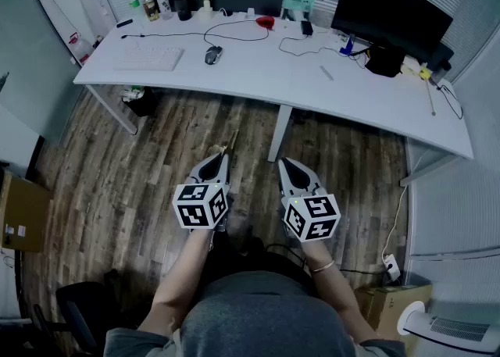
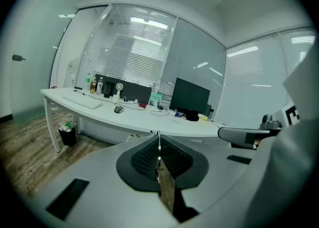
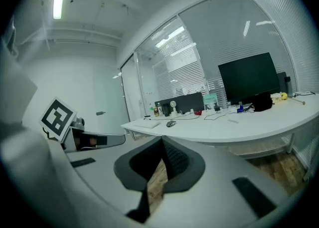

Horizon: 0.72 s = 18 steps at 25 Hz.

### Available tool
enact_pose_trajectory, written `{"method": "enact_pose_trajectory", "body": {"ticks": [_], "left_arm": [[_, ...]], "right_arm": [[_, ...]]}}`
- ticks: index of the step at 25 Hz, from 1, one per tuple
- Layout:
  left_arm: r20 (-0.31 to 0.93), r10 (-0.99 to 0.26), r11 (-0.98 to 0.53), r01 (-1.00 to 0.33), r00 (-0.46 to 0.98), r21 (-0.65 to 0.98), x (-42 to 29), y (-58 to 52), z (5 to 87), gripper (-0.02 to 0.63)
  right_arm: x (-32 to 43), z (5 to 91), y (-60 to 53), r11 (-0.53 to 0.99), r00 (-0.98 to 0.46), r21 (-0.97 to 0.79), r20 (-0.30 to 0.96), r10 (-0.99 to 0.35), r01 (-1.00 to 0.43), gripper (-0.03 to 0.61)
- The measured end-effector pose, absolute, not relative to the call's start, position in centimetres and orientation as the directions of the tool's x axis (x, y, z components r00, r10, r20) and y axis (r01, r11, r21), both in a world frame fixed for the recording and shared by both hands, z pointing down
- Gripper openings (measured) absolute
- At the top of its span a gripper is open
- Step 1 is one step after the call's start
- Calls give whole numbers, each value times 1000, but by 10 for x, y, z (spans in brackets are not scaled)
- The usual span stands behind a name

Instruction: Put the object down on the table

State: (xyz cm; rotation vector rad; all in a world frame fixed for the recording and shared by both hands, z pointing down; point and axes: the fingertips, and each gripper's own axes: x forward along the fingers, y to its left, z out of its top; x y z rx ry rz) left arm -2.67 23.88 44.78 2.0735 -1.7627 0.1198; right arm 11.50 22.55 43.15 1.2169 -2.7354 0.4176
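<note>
Open floor lies before the tabletop. Its near middle strip is bare. The keyboard, mouse and cables crowd the left and back, and the monitor blocks the right. A leg stands under the near edge.

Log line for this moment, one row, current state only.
left gripper: shut on thin object | right gripper: shut, empty | table: ahead, object not yet down
</note>
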Motion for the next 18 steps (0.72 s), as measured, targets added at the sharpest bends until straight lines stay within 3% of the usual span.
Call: {"method": "enact_pose_trajectory", "body": {"ticks": [18], "left_arm": [[320,-937,-69,-971,141,228,-29,210,439,26]], "right_arm": [[130,438,195,639,-686,-255,205,-698,-726,3]]}}
